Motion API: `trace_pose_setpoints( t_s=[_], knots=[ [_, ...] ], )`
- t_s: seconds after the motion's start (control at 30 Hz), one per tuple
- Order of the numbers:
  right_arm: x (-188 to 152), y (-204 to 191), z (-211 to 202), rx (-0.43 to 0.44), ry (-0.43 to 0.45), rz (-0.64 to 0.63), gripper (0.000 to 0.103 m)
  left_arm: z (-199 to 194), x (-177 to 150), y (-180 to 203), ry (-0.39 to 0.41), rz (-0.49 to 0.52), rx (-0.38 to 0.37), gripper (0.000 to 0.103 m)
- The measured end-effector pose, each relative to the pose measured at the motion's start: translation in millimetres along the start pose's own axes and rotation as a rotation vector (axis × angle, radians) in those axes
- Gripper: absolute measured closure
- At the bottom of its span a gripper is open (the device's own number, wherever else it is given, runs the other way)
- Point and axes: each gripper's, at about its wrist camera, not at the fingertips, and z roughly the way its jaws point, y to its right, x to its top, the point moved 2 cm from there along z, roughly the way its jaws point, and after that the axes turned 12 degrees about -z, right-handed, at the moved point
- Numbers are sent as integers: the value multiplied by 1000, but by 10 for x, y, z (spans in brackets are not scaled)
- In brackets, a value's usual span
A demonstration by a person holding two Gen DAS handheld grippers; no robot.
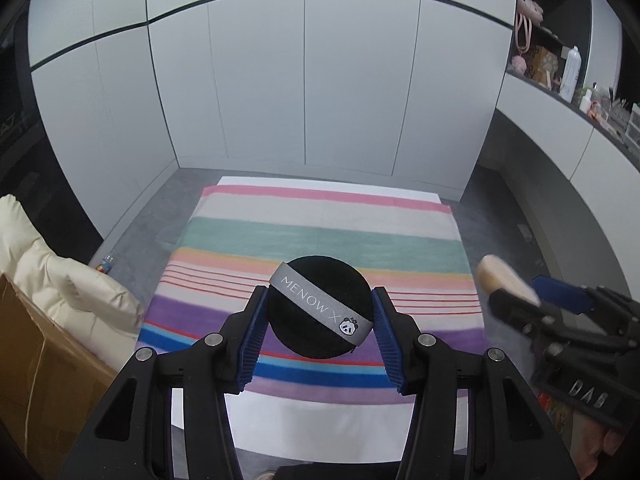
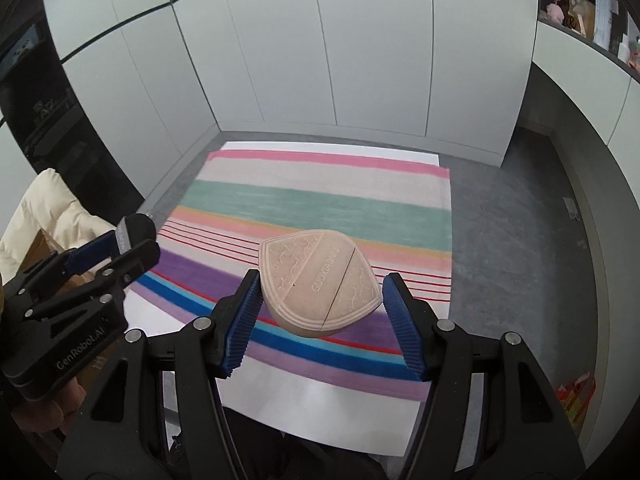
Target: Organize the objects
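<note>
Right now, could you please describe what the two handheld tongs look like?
Both tongs, left and right, are black plastic linkages with silver pivot pins and blue ribbed pads. The left one's body bears white lettering, GenRobot.AI. No cables or sleeves show.

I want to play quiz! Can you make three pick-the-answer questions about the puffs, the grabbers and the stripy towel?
1. Where is the black powder puff?
A. between the left gripper's fingers
B. lying on the towel
C. in the cardboard box

2. What colour is the band across it?
A. red
B. grey
C. green

3. What is the right gripper doing?
A. hanging open and bare
B. gripping the beige powder puff
C. pinching the striped towel

Answers:
1 A, blue pads press both its sides.
2 B, grey with a panda.
3 B, the puff sits clamped above the towel.
</note>
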Motion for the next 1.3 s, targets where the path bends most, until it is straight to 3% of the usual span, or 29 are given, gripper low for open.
trace_pose_setpoints(
  t_s=[0.17,0.4,0.77,1.0,1.3],
  knots=[
    [28,-192,-52,-16,20,-99,39,-100,-5,-84,5,-57,-24,51],
    [143,-228,105,-6,22,-94,39,-77,-14,-290,13,-84,-9,51],
    [380,-573,292,54,40,-115,42,-49,-7,-970,36,-200,106,51],
    [536,-902,338,106,66,-159,45,-184,-28,-1287,99,-211,136,51],
    [583,-1229,529,164,17,-180,45,-89,-167,-1393,59,-203,155,51]
  ],
)
